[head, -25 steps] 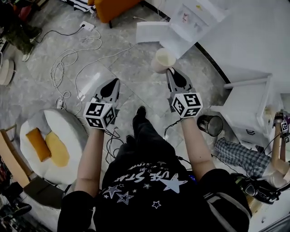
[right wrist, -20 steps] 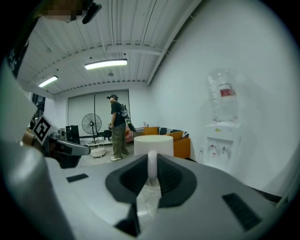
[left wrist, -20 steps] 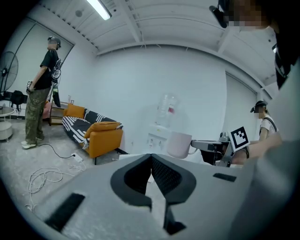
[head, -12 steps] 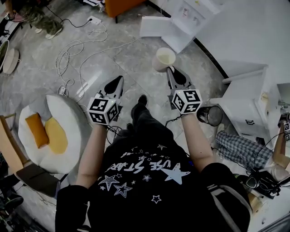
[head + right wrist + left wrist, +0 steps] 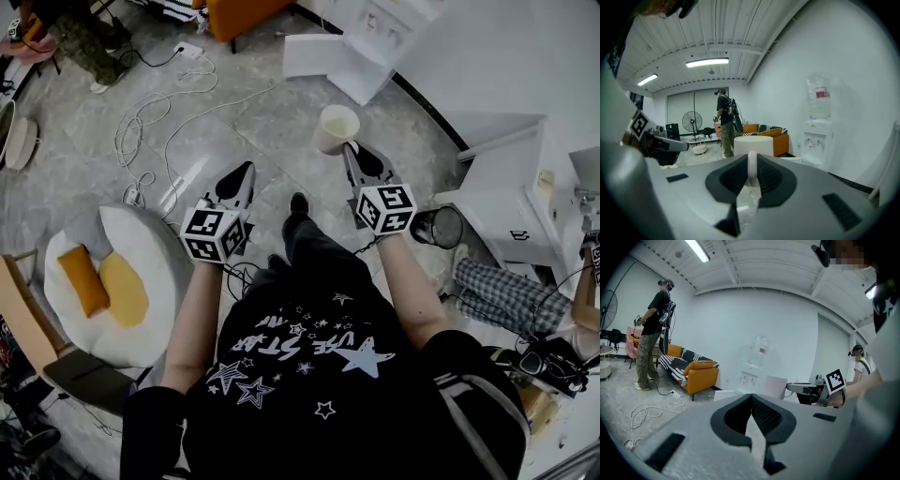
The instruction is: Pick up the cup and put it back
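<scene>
A white paper cup (image 5: 336,128) hangs above the floor, open end up, with my right gripper (image 5: 349,150) shut on its wall. In the right gripper view the cup (image 5: 752,143) stands just past the jaws, which pinch its near wall; the right gripper (image 5: 752,159) points a little below level. My left gripper (image 5: 242,174) is held level beside it at the left, apart from the cup. In the left gripper view the left gripper (image 5: 751,398) has its tips together and nothing between them.
A white water dispenser (image 5: 816,133) stands against the wall ahead. On the floor lie loose cables (image 5: 150,131), an egg-shaped cushion (image 5: 122,281) and a dark cup-like bin (image 5: 438,228). A white cabinet (image 5: 511,197) is at the right, an orange sofa (image 5: 696,373) and a person (image 5: 654,333) at the left.
The floor has slid under me as I carried both grippers across the room. The cup stays in the right gripper and the left stays shut.
</scene>
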{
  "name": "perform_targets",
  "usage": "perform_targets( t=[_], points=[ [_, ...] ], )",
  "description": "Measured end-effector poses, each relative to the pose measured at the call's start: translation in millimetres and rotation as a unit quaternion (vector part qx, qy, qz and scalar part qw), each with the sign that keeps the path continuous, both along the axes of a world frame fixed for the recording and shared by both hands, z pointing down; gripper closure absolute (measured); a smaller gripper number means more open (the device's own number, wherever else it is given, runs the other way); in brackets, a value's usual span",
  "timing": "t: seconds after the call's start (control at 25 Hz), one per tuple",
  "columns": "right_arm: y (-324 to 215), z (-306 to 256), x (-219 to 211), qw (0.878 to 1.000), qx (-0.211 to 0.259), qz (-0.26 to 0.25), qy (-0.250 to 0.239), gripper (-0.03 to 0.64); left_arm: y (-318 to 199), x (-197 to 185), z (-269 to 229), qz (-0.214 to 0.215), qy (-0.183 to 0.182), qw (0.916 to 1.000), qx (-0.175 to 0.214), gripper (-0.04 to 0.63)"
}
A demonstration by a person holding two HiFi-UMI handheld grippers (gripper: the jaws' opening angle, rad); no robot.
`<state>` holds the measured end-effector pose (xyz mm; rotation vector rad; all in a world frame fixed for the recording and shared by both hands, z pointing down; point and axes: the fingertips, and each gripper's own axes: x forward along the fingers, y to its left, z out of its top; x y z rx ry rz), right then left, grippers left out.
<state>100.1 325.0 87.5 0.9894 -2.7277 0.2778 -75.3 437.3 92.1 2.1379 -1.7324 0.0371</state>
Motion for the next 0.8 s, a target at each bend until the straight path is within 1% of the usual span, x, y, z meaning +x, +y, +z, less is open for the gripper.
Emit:
perform_targets(
  t=[0.12,0.24,0.48,0.56,0.64,0.72,0.8],
  points=[
    [-13.8,0.6,10.3,1.0,0.001,0.01,-0.001,0.572,-5.6,6.4,5.9,0.003,0.002,1.0,-0.006,0.584],
    [-40.2,5.4,16.8,1.0,0.0,0.028,0.003,0.572,-25.4,6.5,12.4,0.008,0.004,0.9999,-0.012,0.584],
    [-95.6,45.2,22.4,0.997,-0.029,0.064,0.013,0.572,-80.8,-1.2,30.1,0.029,-0.006,0.9992,-0.026,0.584],
    [-123.1,67.3,22.1,0.996,-0.046,0.075,0.016,0.572,-106.6,-6.4,37.5,0.031,-0.011,0.9989,-0.033,0.584],
    [-156.4,91.3,23.5,0.994,-0.067,0.089,0.018,0.572,-136.1,-10.2,48.8,0.03,-0.016,0.9982,-0.049,0.584],
    [-198.3,114.1,25.7,0.991,-0.082,0.1,0.023,0.574,-172.4,-12.2,62.9,0.028,-0.023,0.9973,-0.064,0.584],
    [-248.0,135.5,26.1,0.99,-0.087,0.107,0.035,0.573,-216.6,-12.8,79.2,0.027,-0.029,0.9965,-0.074,0.584]
  ],
)
